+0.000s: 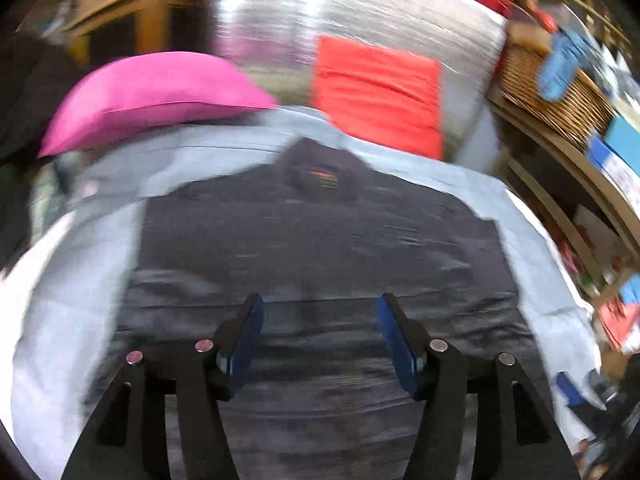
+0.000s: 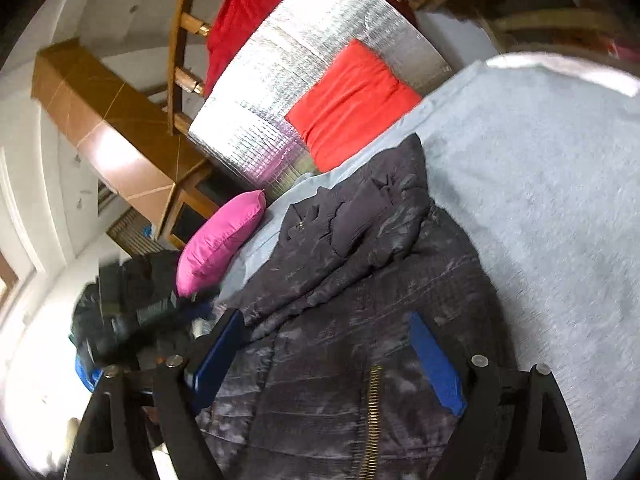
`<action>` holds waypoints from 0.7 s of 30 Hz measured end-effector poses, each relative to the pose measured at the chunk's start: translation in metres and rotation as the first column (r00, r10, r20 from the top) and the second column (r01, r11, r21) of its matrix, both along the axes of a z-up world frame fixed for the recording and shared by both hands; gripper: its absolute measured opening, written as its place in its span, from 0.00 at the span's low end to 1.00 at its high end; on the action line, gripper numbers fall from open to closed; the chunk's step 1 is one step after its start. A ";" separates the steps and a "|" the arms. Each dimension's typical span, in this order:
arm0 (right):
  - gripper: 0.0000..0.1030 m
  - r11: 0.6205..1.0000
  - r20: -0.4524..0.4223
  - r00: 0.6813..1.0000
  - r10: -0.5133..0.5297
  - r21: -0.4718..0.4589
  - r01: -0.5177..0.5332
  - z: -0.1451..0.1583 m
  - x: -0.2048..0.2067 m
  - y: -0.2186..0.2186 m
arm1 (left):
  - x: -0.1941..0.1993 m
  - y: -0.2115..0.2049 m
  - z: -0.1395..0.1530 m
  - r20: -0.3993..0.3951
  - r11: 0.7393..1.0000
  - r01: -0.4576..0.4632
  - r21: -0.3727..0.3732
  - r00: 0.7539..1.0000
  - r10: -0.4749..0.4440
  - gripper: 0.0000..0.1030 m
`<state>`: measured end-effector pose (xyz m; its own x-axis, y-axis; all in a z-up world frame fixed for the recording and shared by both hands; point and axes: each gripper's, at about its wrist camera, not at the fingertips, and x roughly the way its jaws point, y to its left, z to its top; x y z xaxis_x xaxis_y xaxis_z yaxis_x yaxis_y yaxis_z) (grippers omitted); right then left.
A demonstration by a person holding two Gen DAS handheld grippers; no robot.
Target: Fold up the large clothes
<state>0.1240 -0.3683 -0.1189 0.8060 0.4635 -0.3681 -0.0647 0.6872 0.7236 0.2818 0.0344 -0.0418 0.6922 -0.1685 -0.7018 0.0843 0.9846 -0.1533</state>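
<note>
A dark navy quilted jacket lies spread on a pale blue bedsheet; its collar with an orange label points away from me. My left gripper is open and empty above the jacket's lower part. In the right wrist view the same jacket lies with a sleeve folded over its body and a brass zipper showing near me. My right gripper is open and empty, hovering over the jacket's near side.
A pink pillow and a red cushion lie at the bed's head against a silver foil-covered panel. A wicker basket and shelves stand to the right. Dark clothes are piled beside the bed, left in the right wrist view.
</note>
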 end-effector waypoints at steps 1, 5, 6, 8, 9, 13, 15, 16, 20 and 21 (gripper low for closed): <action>0.84 1.000 -0.008 1.000 0.010 0.021 -0.010 0.002 0.004 0.001 | -0.006 0.017 -0.006 -0.002 0.999 -0.039 0.001 0.999 0.039 0.61; 0.84 0.981 -0.066 0.993 0.097 0.176 -0.084 0.012 0.050 0.012 | -0.008 0.082 -0.029 -0.052 0.982 -0.175 -0.069 0.984 0.172 0.61; 0.84 0.977 -0.083 0.992 0.097 0.198 -0.079 0.012 0.062 0.013 | -0.009 0.095 -0.036 -0.069 0.973 -0.206 -0.099 0.977 0.200 0.61; 0.84 0.973 -0.151 0.986 0.064 0.229 -0.028 0.008 0.098 0.014 | -0.014 0.117 -0.048 -0.089 0.957 -0.249 -0.150 0.967 0.238 0.61; 0.84 0.966 -0.196 0.978 0.069 0.257 -0.016 0.001 0.120 0.016 | -0.015 0.122 -0.053 -0.095 0.951 -0.261 -0.165 0.964 0.248 0.61; 0.84 0.961 -0.348 0.937 0.044 0.271 0.056 -0.026 0.166 0.025 | -0.018 0.143 -0.070 -0.113 0.928 -0.300 -0.221 0.953 0.282 0.61; 0.83 0.958 -0.372 0.928 0.016 0.271 0.092 -0.032 0.173 0.028 | -0.019 0.151 -0.073 -0.120 0.921 -0.312 -0.235 0.949 0.291 0.61; 0.82 0.963 -0.367 0.930 0.000 0.252 0.099 -0.030 0.177 0.028 | -0.018 0.154 -0.075 -0.124 0.916 -0.316 -0.245 0.948 0.294 0.61; 0.19 0.989 -0.433 0.900 -0.060 0.096 0.112 -0.031 0.196 0.034 | -0.013 0.160 -0.078 -0.143 0.907 -0.326 -0.267 0.944 0.297 0.61; 0.17 0.994 -0.436 0.897 -0.068 0.049 0.099 -0.028 0.201 0.037 | -0.011 0.160 -0.079 -0.147 0.907 -0.324 -0.268 0.944 0.294 0.61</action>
<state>0.3249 -0.3313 -0.1466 0.6110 0.4378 -0.6595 0.3209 0.6246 0.7119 0.2707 0.1942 -0.1208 0.6704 -0.1603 -0.7244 -0.2480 0.8718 -0.4224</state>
